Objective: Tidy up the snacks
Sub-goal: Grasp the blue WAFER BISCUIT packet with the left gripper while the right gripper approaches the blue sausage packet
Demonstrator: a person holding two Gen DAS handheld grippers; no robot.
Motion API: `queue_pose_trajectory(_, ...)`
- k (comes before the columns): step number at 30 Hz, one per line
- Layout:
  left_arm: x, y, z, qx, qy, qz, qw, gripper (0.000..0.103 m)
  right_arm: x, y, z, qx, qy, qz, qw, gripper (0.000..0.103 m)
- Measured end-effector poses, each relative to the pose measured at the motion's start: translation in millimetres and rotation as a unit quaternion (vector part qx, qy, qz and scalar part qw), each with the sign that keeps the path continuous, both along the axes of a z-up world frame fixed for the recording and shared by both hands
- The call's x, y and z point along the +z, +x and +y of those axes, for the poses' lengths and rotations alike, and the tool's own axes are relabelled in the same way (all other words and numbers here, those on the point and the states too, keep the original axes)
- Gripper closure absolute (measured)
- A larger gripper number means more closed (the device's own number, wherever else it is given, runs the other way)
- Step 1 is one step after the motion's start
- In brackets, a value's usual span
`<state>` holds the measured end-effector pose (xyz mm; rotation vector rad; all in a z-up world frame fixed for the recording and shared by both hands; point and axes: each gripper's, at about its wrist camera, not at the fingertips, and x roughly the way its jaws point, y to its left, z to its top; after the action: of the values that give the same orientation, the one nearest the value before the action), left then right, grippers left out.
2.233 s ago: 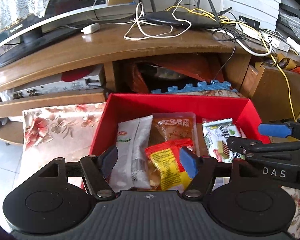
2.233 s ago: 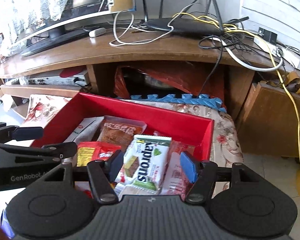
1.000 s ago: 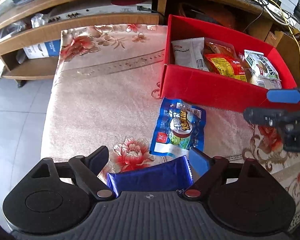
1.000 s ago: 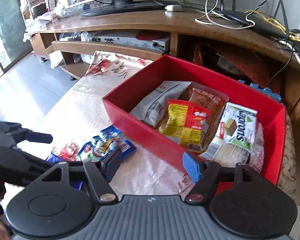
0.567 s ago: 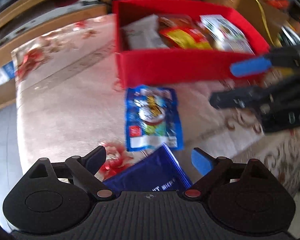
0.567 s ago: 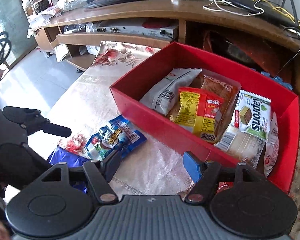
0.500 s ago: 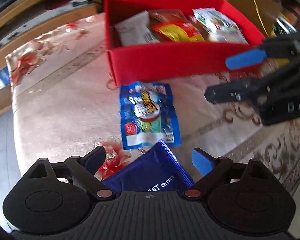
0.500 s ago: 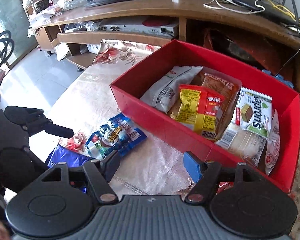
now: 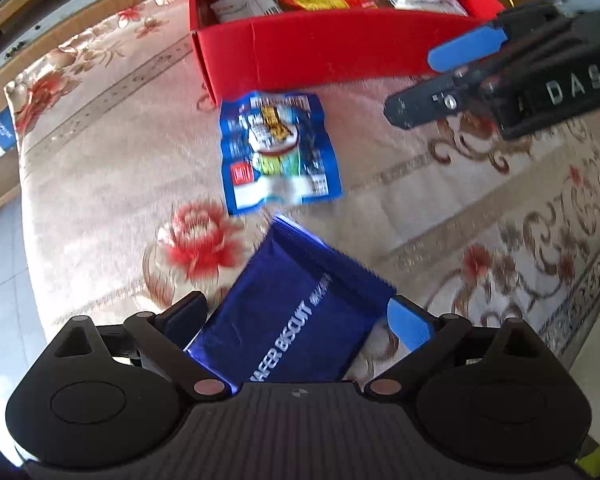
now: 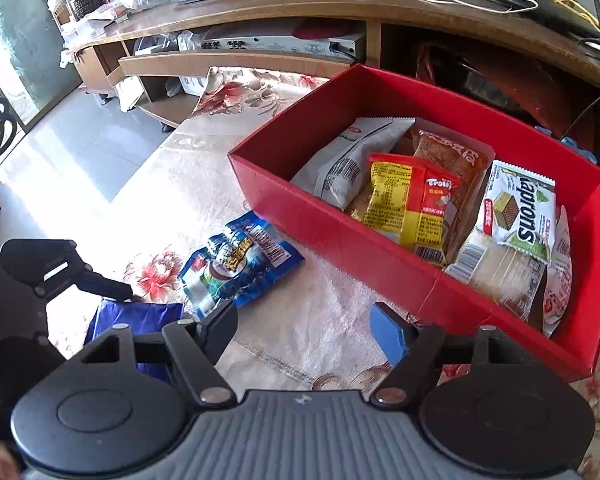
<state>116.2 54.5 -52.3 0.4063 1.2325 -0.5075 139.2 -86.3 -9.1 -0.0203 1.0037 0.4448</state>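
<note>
A red box [image 9: 332, 46] [image 10: 284, 200] holds several snack packs on the floral cloth. In front of it lies a light blue snack bag [image 9: 276, 152] [image 10: 236, 264]. Nearer me lies a dark blue wafer biscuit pack [image 9: 300, 320] [image 10: 132, 320]. My left gripper [image 9: 300, 320] is open, its jaws on either side of the wafer pack, which lies on the cloth. My right gripper [image 10: 304, 330] is open and empty above the cloth, in front of the box; it also shows in the left wrist view [image 9: 500, 68].
A wooden TV stand [image 10: 340, 4] with cables, a router and a set-top unit stands behind the box. The cloth's left edge drops to a tiled floor [image 10: 80, 140]. The cloth's right edge [image 9: 580, 320] is near my left gripper.
My left gripper has moved from over the red box back and down to the wafer pack, which now lies between its jaws. My right gripper has pulled back from the box.
</note>
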Motion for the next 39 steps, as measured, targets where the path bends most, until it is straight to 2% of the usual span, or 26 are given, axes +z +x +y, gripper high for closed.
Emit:
queue_pose_trajectory(4,-3.2,-21.1,-5.9,-0.011,0.023,-0.002,0.9997,0.001,-1.3,-2.9,2.7,0.006,-0.001,0.005,1.000,0.024)
queue_pose_trajectory(15,-1.5,-29.5,-9.0,0.027,0.013,-0.024,0.9993,0.000,-10.5,0.9,8.1,-0.002,-0.002,0.029,1.000,0.021)
queue_pose_trajectory(20,4.9,-42.6,-9.8,0.023,-0.003,-0.039,0.9990,0.010,-13.1,14.4,11.6,-0.046,0.034,0.053,0.997,0.018)
queue_pose_trajectory(24,8.9,-50.9,-12.1,0.014,-0.009,-0.049,0.9987,0.018,-21.0,30.7,26.5,-0.095,0.077,0.084,0.989,0.016)
queue_pose_trajectory(31,10.7,-57.5,-10.2,0.011,-0.017,-0.051,0.9985,0.018,-24.5,56.9,69.9,-0.134,0.053,0.089,0.986,0.016)
queue_pose_trajectory(33,10.4,-60.0,-8.9,0.006,-0.019,-0.051,0.9985,0.015,-30.6,61.9,81.4,-0.135,0.028,0.093,0.986,0.013)
queue_pose_trajectory(35,9.4,-63.2,-7.6,0.002,-0.021,-0.047,0.9986,0.009,-34.5,63.5,88.9,-0.130,0.017,0.090,0.987,0.000)
queue_pose_trajectory(39,7.3,-68.1,-9.2,-0.006,-0.020,-0.044,0.9988,0.004,-41.0,61.5,99.6,-0.108,-0.008,0.082,0.991,0.000)
